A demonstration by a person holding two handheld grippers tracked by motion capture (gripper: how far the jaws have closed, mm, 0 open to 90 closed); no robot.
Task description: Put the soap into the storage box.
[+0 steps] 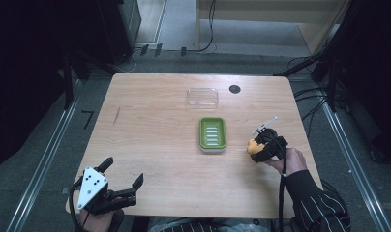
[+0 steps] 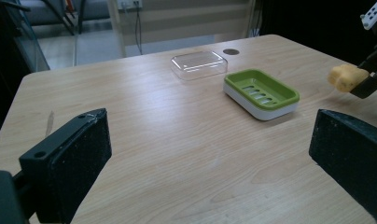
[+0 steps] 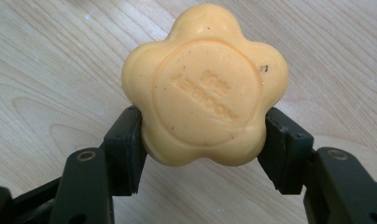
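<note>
1. High view: the right gripper (image 1: 255, 147) pinches a yellow-orange flower-shaped bar of soap (image 1: 252, 146) just right of the green plastic soap dish with a white base (image 1: 212, 134), above the light wooden table (image 1: 155, 145). A clear plastic rectangular lid (image 1: 202, 96) lies beyond the dish, apart from it. The left gripper (image 1: 125, 172), jaws spread with nothing between them, sits well to the near left of the dish at the table's edge.
2. Left gripper view: its two black jaws stand wide apart; the dish (image 2: 261, 93) lies between them farther off, the lid (image 2: 198, 64) behind it, the soap (image 2: 346, 77) to the dish's right, clear of it.
3. Right gripper view: both pads (image 3: 128, 149) press the soap's (image 3: 205, 84) sides, its stamped face toward the camera, the table (image 3: 46, 70) behind it.
</note>
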